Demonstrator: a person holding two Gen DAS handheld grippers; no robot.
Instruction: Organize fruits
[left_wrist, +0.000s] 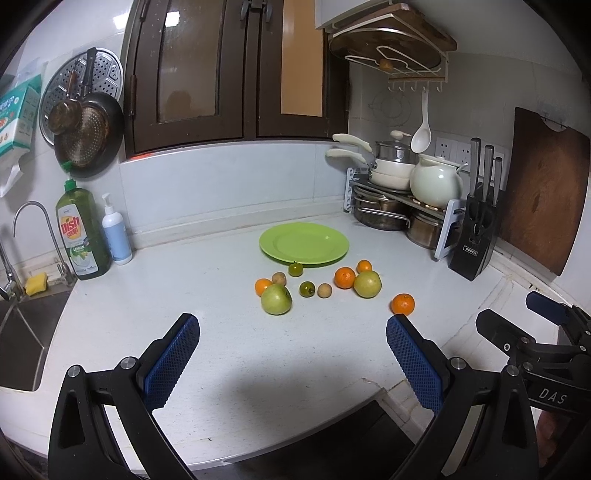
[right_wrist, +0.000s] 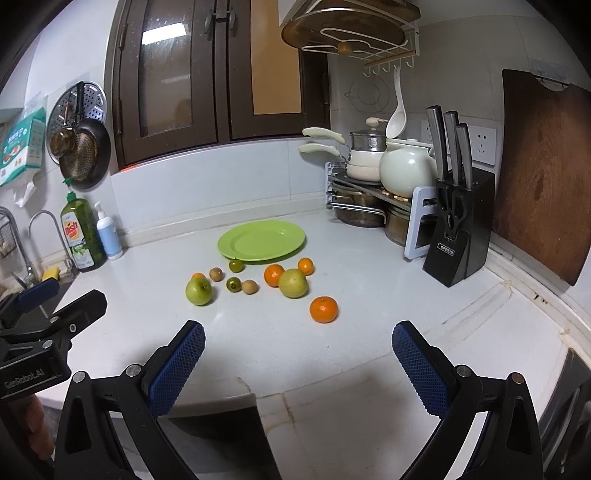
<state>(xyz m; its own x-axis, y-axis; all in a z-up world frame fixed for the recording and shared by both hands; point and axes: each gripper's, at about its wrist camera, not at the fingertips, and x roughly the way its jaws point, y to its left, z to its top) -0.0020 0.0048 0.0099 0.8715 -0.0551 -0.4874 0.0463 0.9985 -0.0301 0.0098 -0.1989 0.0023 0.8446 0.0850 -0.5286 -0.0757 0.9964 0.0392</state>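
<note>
A home kitchen is shown. A white counter (left_wrist: 221, 369) is bordered by a sink (left_wrist: 18, 339) with a tap (left_wrist: 33, 221), and dish soap (left_wrist: 81, 236) is set beside it. Pans (left_wrist: 85, 125) are hung on the tiled wall, pots (right_wrist: 369, 162) are stacked on a rack, and a knife block (right_wrist: 458, 236) stands near a cutting board (right_wrist: 546, 177).

Black gripper (left_wrist: 293, 332), blue textured pads (left_wrist: 173, 360)

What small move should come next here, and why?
Probably bring the right gripper forward onto the nearest orange. Both grippers are open and hold nothing, the plate is bare, and this orange lies apart from the other fruit, just ahead of it.
</note>
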